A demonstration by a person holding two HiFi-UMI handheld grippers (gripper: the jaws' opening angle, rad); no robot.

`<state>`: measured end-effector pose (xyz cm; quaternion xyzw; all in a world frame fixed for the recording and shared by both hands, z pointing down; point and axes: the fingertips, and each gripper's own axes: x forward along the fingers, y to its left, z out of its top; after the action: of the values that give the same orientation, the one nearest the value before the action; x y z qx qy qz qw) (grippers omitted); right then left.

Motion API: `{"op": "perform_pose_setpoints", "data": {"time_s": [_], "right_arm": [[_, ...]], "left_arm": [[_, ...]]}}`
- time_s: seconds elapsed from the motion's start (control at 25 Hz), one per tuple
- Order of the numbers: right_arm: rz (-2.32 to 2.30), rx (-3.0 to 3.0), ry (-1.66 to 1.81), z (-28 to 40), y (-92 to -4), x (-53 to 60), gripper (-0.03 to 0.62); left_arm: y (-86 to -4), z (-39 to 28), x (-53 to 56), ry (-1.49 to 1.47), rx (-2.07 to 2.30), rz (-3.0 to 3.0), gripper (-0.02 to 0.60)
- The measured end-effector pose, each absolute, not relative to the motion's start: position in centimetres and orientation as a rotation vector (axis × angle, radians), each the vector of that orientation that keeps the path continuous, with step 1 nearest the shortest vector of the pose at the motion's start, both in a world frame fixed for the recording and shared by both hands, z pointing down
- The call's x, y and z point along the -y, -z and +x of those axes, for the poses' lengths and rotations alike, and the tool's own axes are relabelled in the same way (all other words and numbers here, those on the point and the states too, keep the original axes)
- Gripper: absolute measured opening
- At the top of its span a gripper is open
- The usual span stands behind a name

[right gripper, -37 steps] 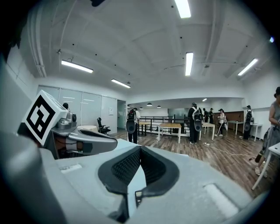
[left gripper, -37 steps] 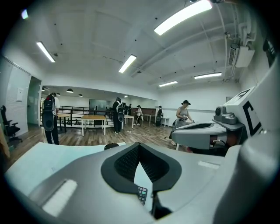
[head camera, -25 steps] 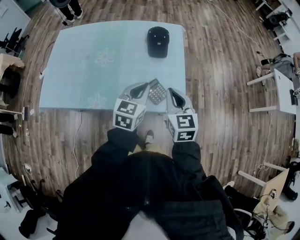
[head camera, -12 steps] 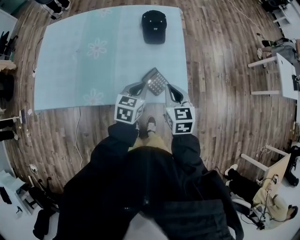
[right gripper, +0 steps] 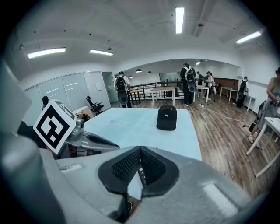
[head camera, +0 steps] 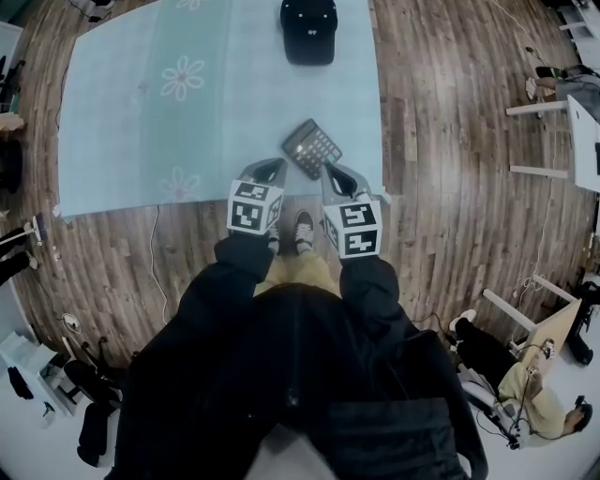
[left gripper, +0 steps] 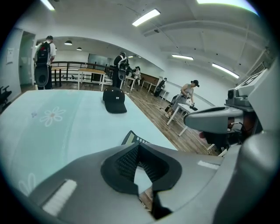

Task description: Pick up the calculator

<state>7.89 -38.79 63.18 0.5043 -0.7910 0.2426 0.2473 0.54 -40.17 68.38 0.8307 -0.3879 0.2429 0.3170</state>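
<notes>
The dark calculator (head camera: 312, 148) lies tilted near the front right corner of the pale blue flowered mat (head camera: 187, 122). My left gripper (head camera: 272, 167) hangs just to its near left, and my right gripper (head camera: 330, 171) just to its near right. Both point down and forward, with nothing between their jaws. In the left gripper view the shut left gripper (left gripper: 139, 146) hides most of the calculator (left gripper: 131, 138); only its top edge shows. The right gripper (right gripper: 140, 151) also has its jaws together.
A black cap (head camera: 308, 28) lies on the mat's far side, and shows as the cap (left gripper: 114, 100) and the cap (right gripper: 166, 118) in the gripper views. Wooden floor surrounds the mat. My shoes (head camera: 303, 228) stand at its near edge. People and tables are far behind.
Both grippers have sunk toward the mat. In the head view their tips have drawn back from flanking the calculator to just short of its near end, and the mat has slid upward.
</notes>
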Motion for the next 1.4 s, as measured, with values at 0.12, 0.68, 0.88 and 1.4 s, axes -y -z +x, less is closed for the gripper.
{"op": "perform_pose_setpoints", "data": {"time_s": [0.12,0.68,0.88,1.4], "right_arm": [[1.340,2.149,-0.668,7.6,-64.1,39.1,-0.002],[1.225,2.105,-0.745,6.4,-69.5,42.0,-0.002],[1.214,2.087,-0.772,6.5,-70.4,42.5,-0.002],[1.221,2.071,-0.802,7.6,-71.6,41.4,-0.002]], "left_arm": [[-70.4,0.6,40.5,-0.662,1.001,2.161,-0.003],[-75.9,0.4,42.6,-0.729,0.994,2.065,-0.002],[-77.1,-0.1,43.5,-0.739,0.994,2.052,0.030],[-79.7,1.2,44.7,-0.694,0.925,2.053,0.112]]}}
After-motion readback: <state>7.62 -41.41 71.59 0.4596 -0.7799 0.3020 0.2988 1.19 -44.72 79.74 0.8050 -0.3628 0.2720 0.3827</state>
